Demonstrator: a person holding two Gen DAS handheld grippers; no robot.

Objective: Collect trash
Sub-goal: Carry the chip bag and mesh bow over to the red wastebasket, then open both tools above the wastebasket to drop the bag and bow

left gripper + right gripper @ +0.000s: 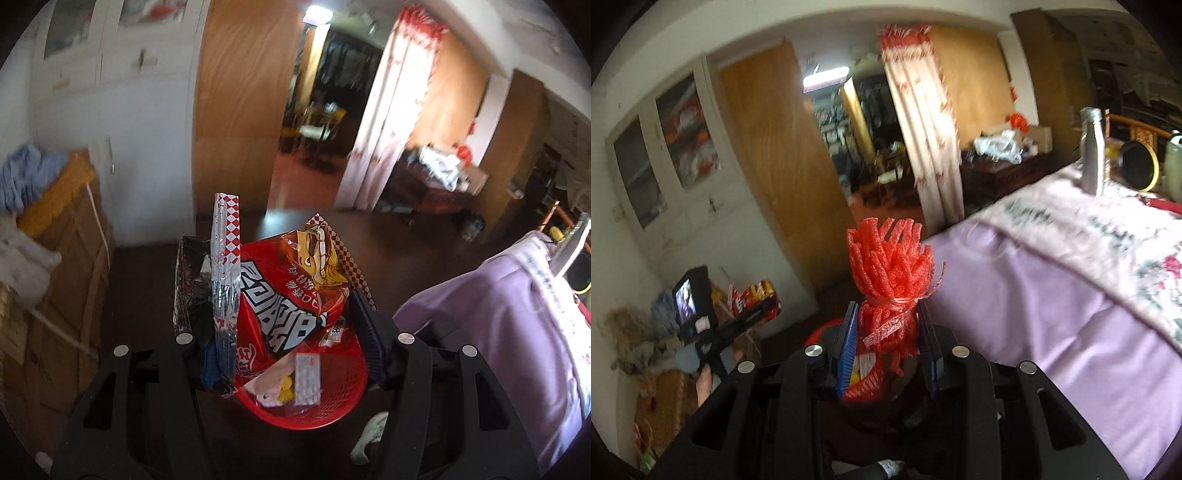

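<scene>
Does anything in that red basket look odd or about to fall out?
Yes. The big red snack bag sticks up well above the red basket rim, tilted and crumpled, with its print upside down. It looks perched, not tucked in.

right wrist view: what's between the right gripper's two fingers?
A bunched red foam net, tied with red plastic, sits between the right gripper fingers, pads against it.

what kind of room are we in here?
Most likely a lived-in bedroom in a home. A bed under a lilac quilt fills one side, white cabinets with glass doors stand against the wall, and a wooden door opens onto another furnished room.
</scene>
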